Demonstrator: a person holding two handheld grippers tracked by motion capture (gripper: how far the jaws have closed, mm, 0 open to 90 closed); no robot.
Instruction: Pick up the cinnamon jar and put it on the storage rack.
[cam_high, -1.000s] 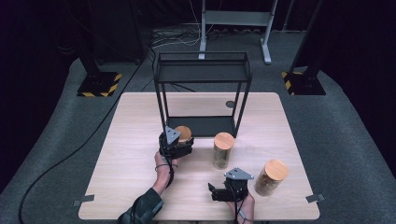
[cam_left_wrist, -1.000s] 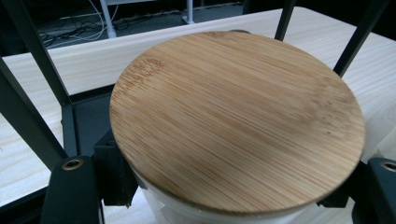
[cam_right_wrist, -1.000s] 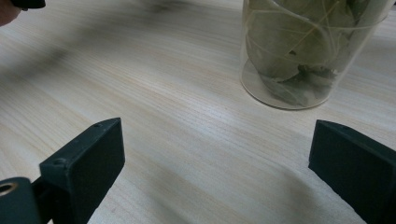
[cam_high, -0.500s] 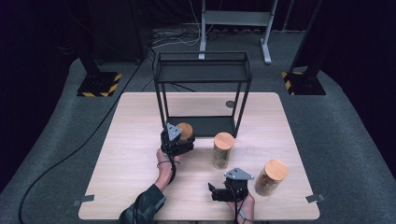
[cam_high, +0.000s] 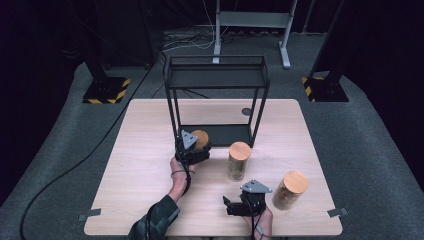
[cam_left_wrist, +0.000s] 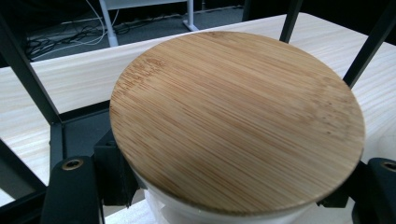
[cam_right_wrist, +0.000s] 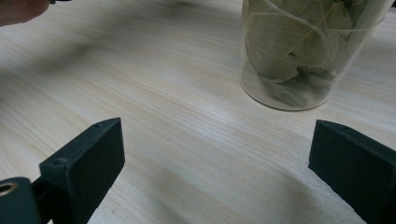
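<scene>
Since a second ago the left gripper (cam_high: 196, 149) has carried its jar (cam_left_wrist: 236, 121) slightly farther, clamped around it at the rack's (cam_high: 216, 75) near-left leg. Right gripper (cam_high: 230, 205) rests wide open and empty on the bench (cam_high: 145, 165), near another jar (cam_right_wrist: 308, 51) of leaves.

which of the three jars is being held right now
The jar by the front left leg of the black rack, clamped in the left gripper. The middle jar and the right jar stand free on the table; the right gripper is open and empty.
</scene>
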